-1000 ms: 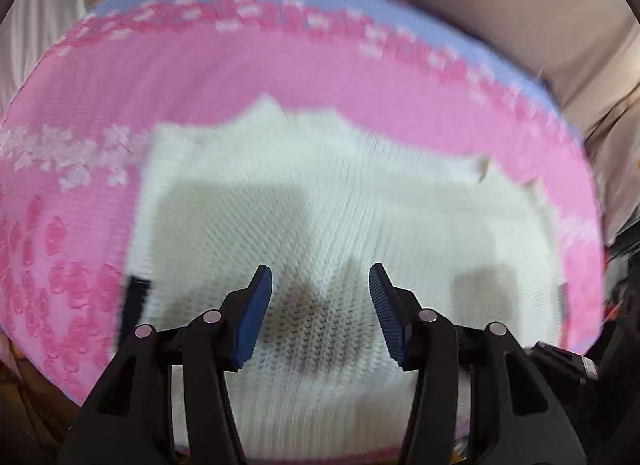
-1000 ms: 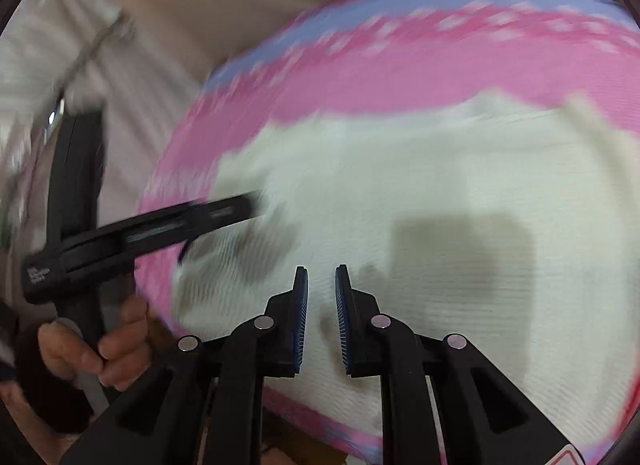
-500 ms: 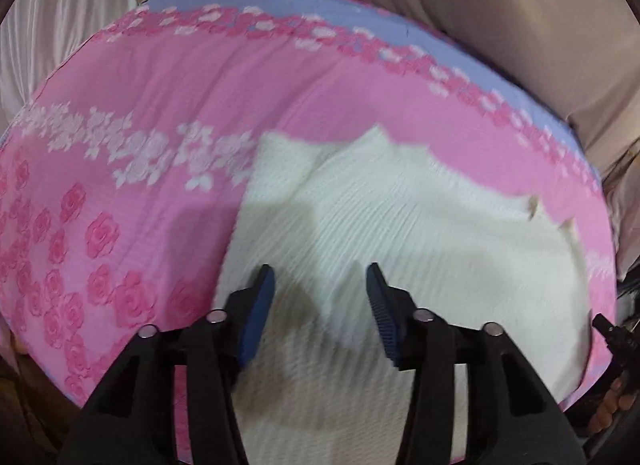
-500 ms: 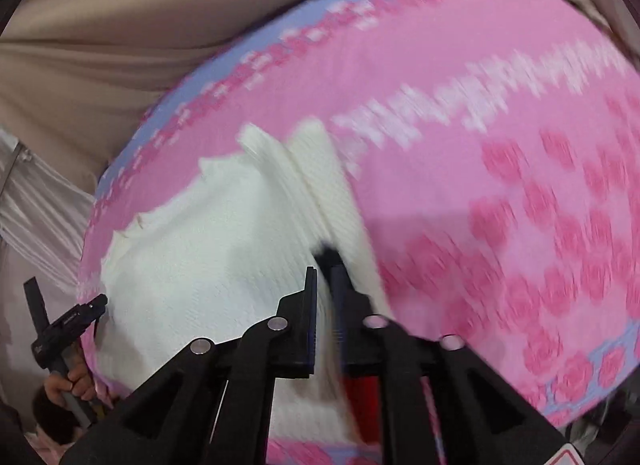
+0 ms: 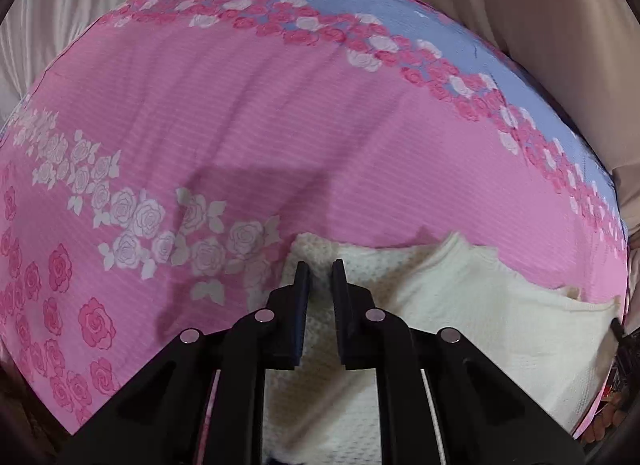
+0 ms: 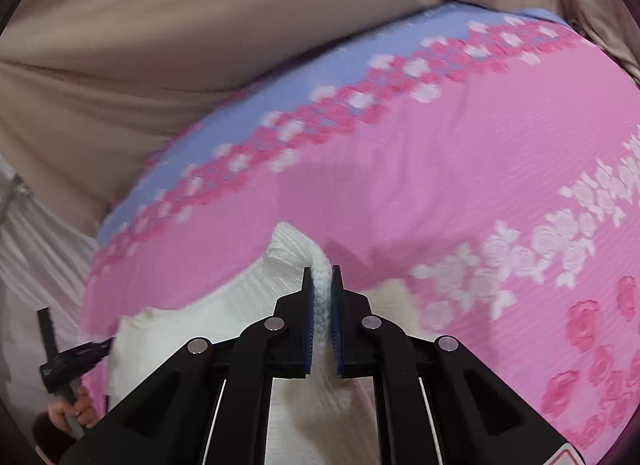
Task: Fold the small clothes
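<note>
A white knit garment (image 5: 460, 305) lies flat on a pink rose-patterned bed cover (image 5: 280, 125). My left gripper (image 5: 320, 265) stands over the garment's far left corner. Its jaws are closing to a narrow gap with knit fabric between the pads. In the right wrist view the garment (image 6: 248, 305) reaches up to a ribbed corner. My right gripper (image 6: 321, 271) is closing on a raised ridge of that knit, which is pinched between its blue pads. The other gripper (image 6: 76, 357) and the hand (image 6: 70, 411) holding it show at the lower left, at the garment's far edge.
The bed cover (image 6: 440, 193) has a blue band with roses along its far edge. Beyond that edge hangs beige draped cloth (image 6: 160, 45), and pale striped fabric (image 6: 36, 233) lies at the left.
Both grippers have travelled from the middle of the garment out to its edges. The left jaws went from wide apart to nearly together. The right gripper now has a ridge of knit between its pads.
</note>
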Demonstrator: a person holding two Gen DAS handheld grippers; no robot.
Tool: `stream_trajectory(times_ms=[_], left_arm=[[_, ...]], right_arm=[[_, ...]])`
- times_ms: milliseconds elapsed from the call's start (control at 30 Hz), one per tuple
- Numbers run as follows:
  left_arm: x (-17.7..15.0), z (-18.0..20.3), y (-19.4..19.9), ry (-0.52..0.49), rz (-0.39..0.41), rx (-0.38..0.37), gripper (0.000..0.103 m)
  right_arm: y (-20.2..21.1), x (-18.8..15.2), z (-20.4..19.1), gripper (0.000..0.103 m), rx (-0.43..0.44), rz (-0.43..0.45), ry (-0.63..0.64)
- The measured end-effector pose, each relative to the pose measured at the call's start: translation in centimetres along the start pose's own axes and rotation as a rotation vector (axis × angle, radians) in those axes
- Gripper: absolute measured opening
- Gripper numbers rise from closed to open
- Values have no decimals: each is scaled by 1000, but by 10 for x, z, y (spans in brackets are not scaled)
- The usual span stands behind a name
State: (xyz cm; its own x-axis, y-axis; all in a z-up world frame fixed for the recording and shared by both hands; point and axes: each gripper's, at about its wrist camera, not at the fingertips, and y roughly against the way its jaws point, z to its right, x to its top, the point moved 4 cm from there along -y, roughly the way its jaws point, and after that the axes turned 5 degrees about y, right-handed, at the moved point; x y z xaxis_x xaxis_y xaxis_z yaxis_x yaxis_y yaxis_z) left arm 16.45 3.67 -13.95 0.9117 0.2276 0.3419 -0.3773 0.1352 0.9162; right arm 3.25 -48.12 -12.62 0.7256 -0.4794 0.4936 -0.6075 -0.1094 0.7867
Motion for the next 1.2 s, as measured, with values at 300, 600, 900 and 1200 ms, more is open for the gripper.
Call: stream_trajectory(times_ms=[300,600,900,1200], left_arm=[[-3,37,27,-14,32,-84,81],[11,27,7,-33,15,42,0],[-10,-15,64,68,38,-96,79],[-97,-58,35,244,-103,-125,85]], right_arm=[[-17,-7,-9,17,10,-84,34],[-8,2,-25,9,21,-26,25],[32,-12,-14,20,-77,10,33],[6,-120,-151,19,159,-270,279]])
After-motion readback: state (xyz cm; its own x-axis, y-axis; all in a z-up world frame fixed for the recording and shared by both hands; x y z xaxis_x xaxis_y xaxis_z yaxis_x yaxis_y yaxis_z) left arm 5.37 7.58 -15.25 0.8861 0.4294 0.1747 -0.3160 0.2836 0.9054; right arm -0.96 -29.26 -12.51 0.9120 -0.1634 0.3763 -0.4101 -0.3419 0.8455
